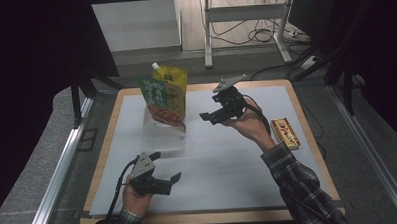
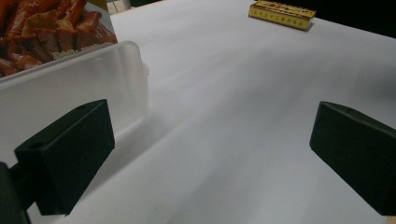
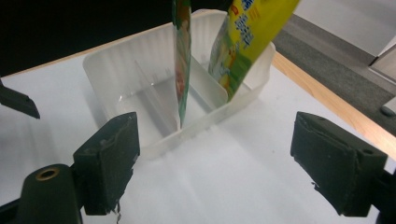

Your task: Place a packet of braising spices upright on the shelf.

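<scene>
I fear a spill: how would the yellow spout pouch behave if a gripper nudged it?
The yellow spout pouch stands tall, leaning in the translucent bin, so it would probably tip. Its film looks soft and glossy, likely floppy and slippery between jaws.

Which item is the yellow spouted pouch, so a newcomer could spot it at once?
On the white mat, look to the far left for the clear divided bin. Two packs stand upright in it; the yellow spouted pouch is the farther one, yellow with a white cap, unlike the green snack bag beside it.

Plaid sleeves on both forearms; each black hand-held gripper carries a grey three-cornered plate, blocky matte jaws, black cable trailing at six o'clock.
</scene>
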